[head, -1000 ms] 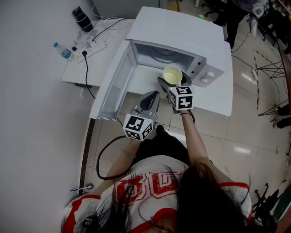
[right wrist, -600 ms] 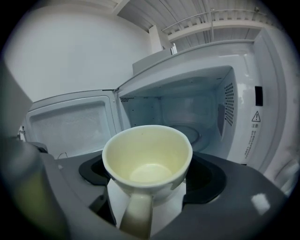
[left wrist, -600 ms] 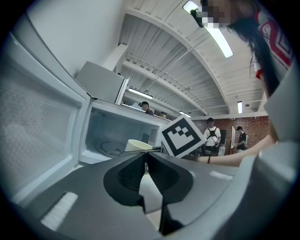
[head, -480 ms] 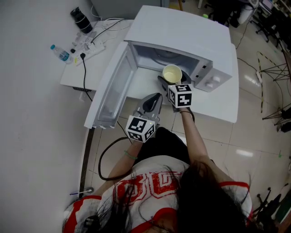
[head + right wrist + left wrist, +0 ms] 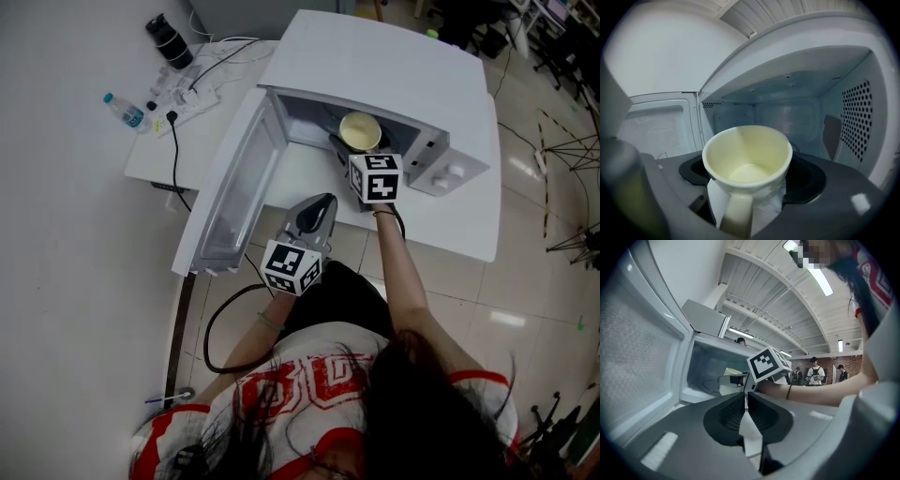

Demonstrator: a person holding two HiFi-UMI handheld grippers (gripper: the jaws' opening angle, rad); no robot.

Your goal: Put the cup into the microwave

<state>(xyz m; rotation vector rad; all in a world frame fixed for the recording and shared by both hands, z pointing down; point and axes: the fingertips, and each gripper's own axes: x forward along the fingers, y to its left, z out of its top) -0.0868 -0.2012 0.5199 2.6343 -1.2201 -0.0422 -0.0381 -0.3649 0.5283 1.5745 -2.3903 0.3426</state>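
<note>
Seen from above, a person stands at a white table (image 5: 456,228) that bears a white microwave oven (image 5: 375,66). The oven's door (image 5: 236,183) is swung wide open toward 8 o'clock.

The right gripper (image 5: 355,142) reaches to 12 o'clock and is clenched on a pale cream ceramic cup (image 5: 359,130). The cup is upright, mouth up and empty, at the opening of the oven's cavity, just under the front edge of the oven's top. It lies at 12 o'clock from the gripper's marker cube.

In the right gripper view, the cup (image 5: 747,159) sits between the two dark jaws, which press on its sides at 3 and 9 o'clock. The cup's handle points to 6 o'clock, back toward the camera. The cavity's walls rise all around it, with a perforated panel at 3 o'clock. Whether the cup touches the cavity floor cannot be told.

The left gripper (image 5: 322,203) hangs at 7 o'clock from the right one, outside the oven, over the table's near edge. In the left gripper view its jaws (image 5: 744,404) are drawn together to a thin slit and hold nothing.
</note>
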